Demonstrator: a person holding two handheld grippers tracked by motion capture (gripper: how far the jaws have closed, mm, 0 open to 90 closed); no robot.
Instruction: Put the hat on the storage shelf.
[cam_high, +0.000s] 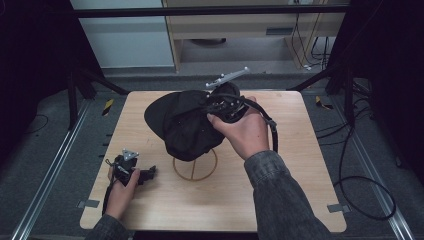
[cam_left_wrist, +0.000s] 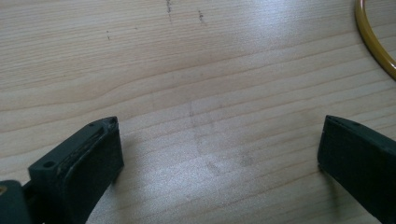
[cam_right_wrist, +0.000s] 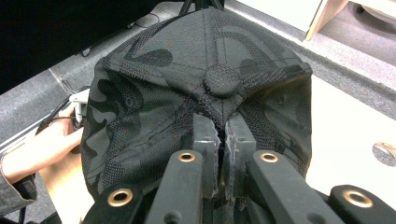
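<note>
I see my right gripper (cam_right_wrist: 219, 135) pinching the crown fabric of a black mesh-patterned baseball cap (cam_high: 187, 122), its 2 jaws nearly together just below the cap's top button (cam_right_wrist: 222, 80). The cap hangs over a round brass-coloured wire stand (cam_high: 195, 165) on the light wooden table (cam_high: 280, 200). My left gripper (cam_high: 145, 173) rests on the table left of that stand, its 2 jaws spread wide over bare wood.

Left hand-held gripper (cam_left_wrist: 219, 154) agape, right hand-held gripper (cam_right_wrist: 223, 140) clamped
</note>
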